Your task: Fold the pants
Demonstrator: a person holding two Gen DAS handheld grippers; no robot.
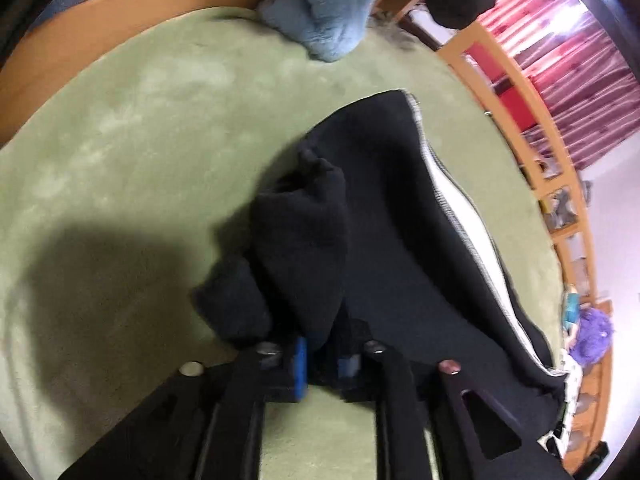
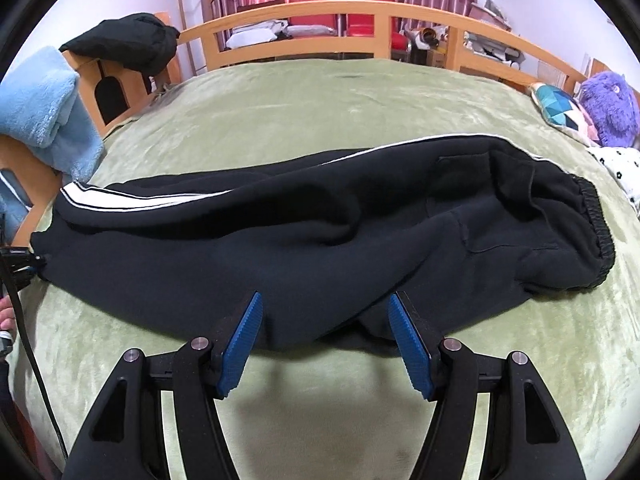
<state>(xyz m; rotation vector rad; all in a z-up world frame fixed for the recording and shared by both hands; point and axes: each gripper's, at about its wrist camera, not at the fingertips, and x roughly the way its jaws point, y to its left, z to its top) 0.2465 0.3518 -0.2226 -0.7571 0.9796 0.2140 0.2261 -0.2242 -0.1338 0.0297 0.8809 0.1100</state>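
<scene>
Black pants (image 2: 320,232) with a white side stripe (image 2: 132,200) lie lengthwise across the green bedspread (image 2: 320,96), waistband (image 2: 596,232) to the right and leg ends to the left. My right gripper (image 2: 325,304) hovers open over the pants' near edge, its blue pads (image 2: 244,340) spread wide and touching no cloth. In the left wrist view the pants (image 1: 392,248) stretch away, and my left gripper (image 1: 324,360) is shut on a bunched leg end (image 1: 300,248). The right wrist view shows this left gripper (image 2: 20,268) at the far left edge.
A light blue fleece blanket (image 2: 44,112) is piled at the left over the wooden bed frame. A black garment (image 2: 128,44) hangs on a wooden end board. A patterned cushion (image 2: 560,104) and a purple plush (image 2: 608,108) sit at the right. A wooden rail (image 2: 360,12) bounds the far side.
</scene>
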